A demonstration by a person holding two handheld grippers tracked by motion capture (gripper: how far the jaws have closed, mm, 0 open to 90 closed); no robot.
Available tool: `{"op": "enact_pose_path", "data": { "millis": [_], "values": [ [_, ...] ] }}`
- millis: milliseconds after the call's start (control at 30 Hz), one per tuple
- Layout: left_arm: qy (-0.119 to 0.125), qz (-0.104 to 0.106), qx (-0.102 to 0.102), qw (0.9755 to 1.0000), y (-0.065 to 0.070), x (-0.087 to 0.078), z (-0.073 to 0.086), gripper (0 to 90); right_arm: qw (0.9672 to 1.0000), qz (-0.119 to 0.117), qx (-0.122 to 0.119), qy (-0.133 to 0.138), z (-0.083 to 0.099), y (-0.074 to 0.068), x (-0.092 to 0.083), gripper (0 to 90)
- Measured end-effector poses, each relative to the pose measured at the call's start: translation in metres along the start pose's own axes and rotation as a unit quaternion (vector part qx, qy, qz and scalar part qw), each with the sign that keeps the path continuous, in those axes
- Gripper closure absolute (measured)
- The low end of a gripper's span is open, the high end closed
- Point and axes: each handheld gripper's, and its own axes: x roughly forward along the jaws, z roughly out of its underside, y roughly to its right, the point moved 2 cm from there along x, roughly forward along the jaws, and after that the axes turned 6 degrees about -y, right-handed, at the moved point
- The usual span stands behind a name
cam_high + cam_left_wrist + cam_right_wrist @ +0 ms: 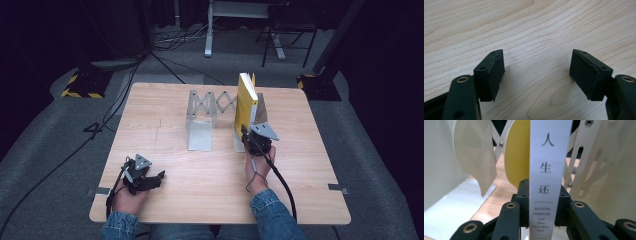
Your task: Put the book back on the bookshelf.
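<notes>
- A yellow book is held upright over the far right part of the worktop, spine towards the person.
- The book is seen standing in the right-hand bay of a metal rack, between two of its plates; whether its lower edge touches the base cannot be told.
- The right tongs are closed on the book's white spine, one pad pressed to each cover, low on the book.
- In the right gripper view, Chinese characters and "Agatha Christie" are read on the spine.
- The left tongs are rested on the near left of the worktop, well apart from the rack.
- Their jaws are spread wide, and bare wood is seen between the pads; nothing is held.
</notes>
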Motion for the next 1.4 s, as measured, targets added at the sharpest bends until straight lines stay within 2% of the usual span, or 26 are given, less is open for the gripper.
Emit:
{"op": "enact_pose_path", "data": {
  "millis": [100,433,500,567,633,667,800,833,1100,1133,1400],
  "values": [
    [-0.001,0.001,0.0,1.0,0.0,0.0,0.0,28.5,0.9999,-0.004,-0.002,-0.015,0.006,-0.002,0.004,72.4],
    [0.0,0.004,-0.001,1.0,0.001,0.0,0.0,28.5,0.9996,-0.01,-0.01,-0.026,0.011,-0.005,0.008,70.8],
    [0.0,0.004,-0.001,1.0,0.001,0.0,0.0,28.5,0.9991,-0.013,-0.013,-0.038,0.014,-0.005,0.011,69.0],
    [0.0,0.004,-0.002,1.0,0.002,0.0,0.0,28.5,0.999,-0.021,-0.01,-0.039,0.016,-0.004,0.011,66.4],
    [0.0,0.004,-0.002,1.0,0.002,0.0,0.0,28.5,0.9991,-0.029,-0.008,-0.028,0.018,-0.003,0.009,64.1],
    [0.001,0.003,-0.002,1.0,0.002,0.0,0.0,28.5,0.9992,-0.029,-0.013,-0.027,0.019,-0.003,0.008,60.3],
    [0.001,0.004,-0.002,1.0,0.002,0.0,0.0,28.5,0.999,-0.033,-0.019,-0.022,0.018,-0.003,0.005,56.2],
    [0.001,0.004,-0.002,1.0,0.002,0.0,0.0,28.5,0.9989,-0.041,-0.017,-0.016,0.016,-0.002,0.001,53.5],
    [0.001,0.004,-0.002,1.0,0.002,0.0,0.0,28.5,0.9981,-0.057,-0.023,0.005,0.006,0.002,-0.019,50.0],
    [0.0,0.004,-0.001,1.0,0.002,0.0,0.0,28.5,0.9974,-0.066,-0.026,0.011,0.002,0.004,-0.028,48.9],
    [-0.001,0.007,0.001,1.0,0.001,0.0,0.001,28.0,0.9925,-0.116,-0.028,0.029,-0.011,0.017,-0.062,47.2]
  ]
}}
